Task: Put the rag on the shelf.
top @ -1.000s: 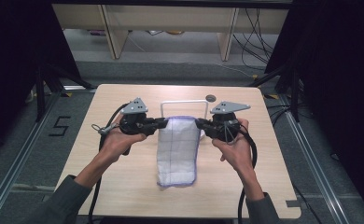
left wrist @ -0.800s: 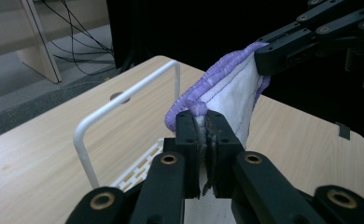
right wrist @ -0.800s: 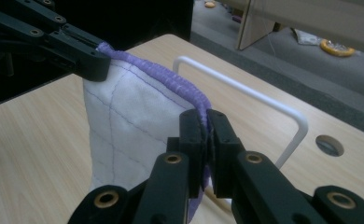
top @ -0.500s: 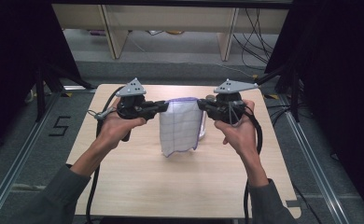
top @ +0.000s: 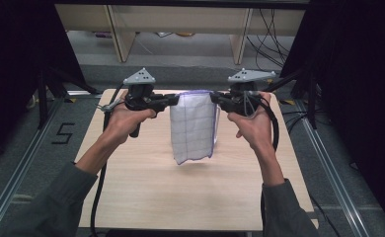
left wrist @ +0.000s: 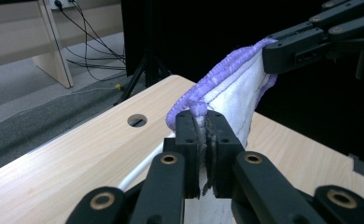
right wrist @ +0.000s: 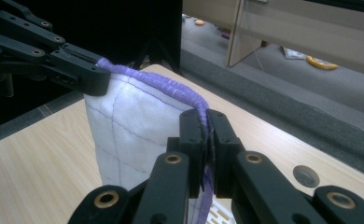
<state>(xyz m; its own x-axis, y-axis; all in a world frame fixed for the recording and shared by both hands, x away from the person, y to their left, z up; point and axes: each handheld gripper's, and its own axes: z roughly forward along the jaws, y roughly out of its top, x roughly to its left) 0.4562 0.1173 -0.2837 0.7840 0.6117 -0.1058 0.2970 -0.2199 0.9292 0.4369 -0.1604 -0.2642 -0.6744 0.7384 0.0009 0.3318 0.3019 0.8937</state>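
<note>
A white cloth (top: pixel 194 127) with a grid pattern and a purple hem hangs folded in the air above the wooden table (top: pixel 131 182). My left gripper (top: pixel 173 100) is shut on its upper left corner, and my right gripper (top: pixel 214 99) is shut on its upper right corner. In the left gripper view the jaws pinch the purple hem (left wrist: pixel 199 108) and the cloth (left wrist: pixel 231 98) stretches away to the other gripper (left wrist: pixel 290 49). In the right gripper view the jaws clamp the hem (right wrist: pixel 203 112), with the cloth (right wrist: pixel 129 135) hanging down to the left.
The table has a round hole (left wrist: pixel 137 120) near its far edge. A thin white wire frame lies on the table behind the cloth. Beyond the table stand pale wooden furniture legs (top: pixel 117 32), floor cables and black tripod stands.
Both grippers have risen and moved toward the far edge, lifting the cloth off the table. It lay partly on the wood a second ago and now hangs free.
</note>
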